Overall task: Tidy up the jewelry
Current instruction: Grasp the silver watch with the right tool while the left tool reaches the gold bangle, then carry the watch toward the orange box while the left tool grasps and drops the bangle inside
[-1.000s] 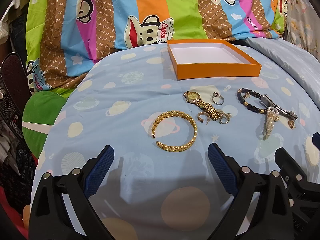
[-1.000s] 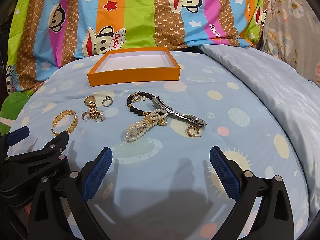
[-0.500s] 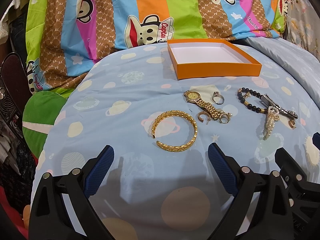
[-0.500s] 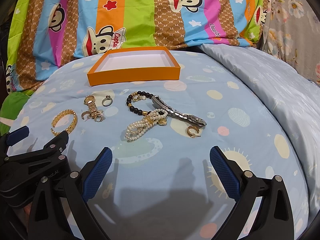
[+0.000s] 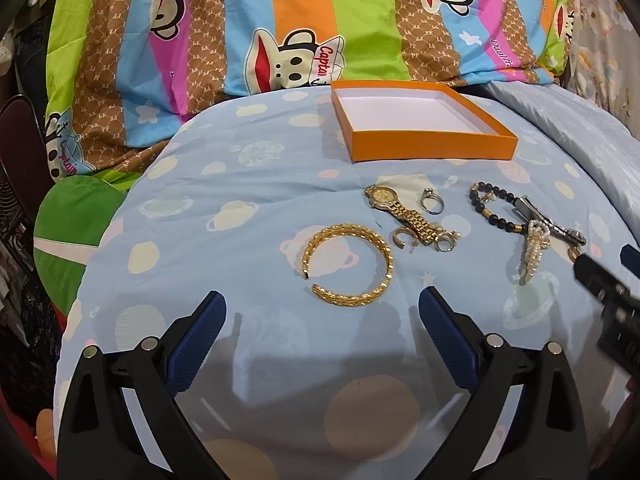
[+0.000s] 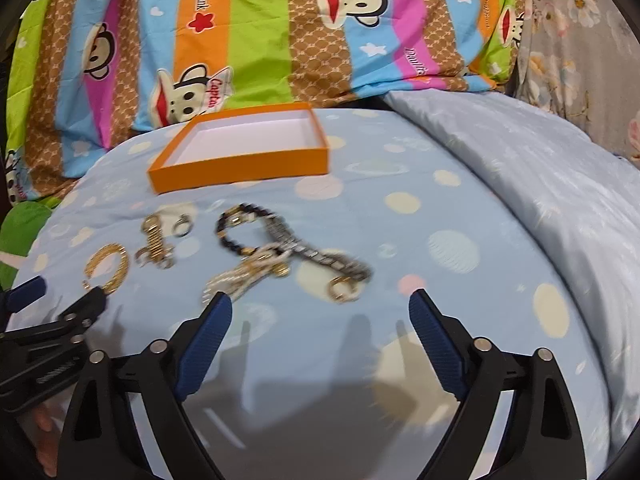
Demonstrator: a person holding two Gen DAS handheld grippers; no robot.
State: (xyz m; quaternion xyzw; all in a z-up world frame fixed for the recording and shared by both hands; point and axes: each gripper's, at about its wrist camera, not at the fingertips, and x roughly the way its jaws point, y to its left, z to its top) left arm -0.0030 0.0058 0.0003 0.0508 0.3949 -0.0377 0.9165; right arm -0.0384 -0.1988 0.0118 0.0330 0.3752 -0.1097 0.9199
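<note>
Jewelry lies spread on the blue planet-print bedsheet in front of an empty orange box (image 5: 430, 147) (image 6: 240, 173). A gold bangle (image 5: 347, 265) (image 6: 107, 265) sits just ahead of my left gripper (image 5: 322, 312), whose jaws are open and empty. Behind the bangle lie a gold watch (image 5: 400, 211) (image 6: 154, 238), a silver ring (image 5: 431, 201) (image 6: 183, 225) and a small hoop earring (image 5: 403, 237). To the right are a black bead bracelet (image 5: 486, 205) (image 6: 236, 228), a pearl bracelet (image 5: 533, 254) (image 6: 236, 277), a silver watch (image 6: 320, 256) and a gold hoop (image 6: 343, 289). My right gripper (image 6: 320, 314) is closing, nothing between its jaws, just short of the pearl bracelet and hoop.
A bright striped cartoon-monkey duvet (image 5: 320, 24) is heaped behind the box. A grey-blue quilt (image 6: 540, 184) rises on the right. A green cushion (image 5: 72, 236) lies off the bed's left edge. The right gripper's body (image 5: 608, 304) shows at the left view's right edge.
My right gripper has moved forward toward the pearl bracelet and gold hoop, and its jaws have narrowed a little. The left gripper and the jewelry have stayed put.
</note>
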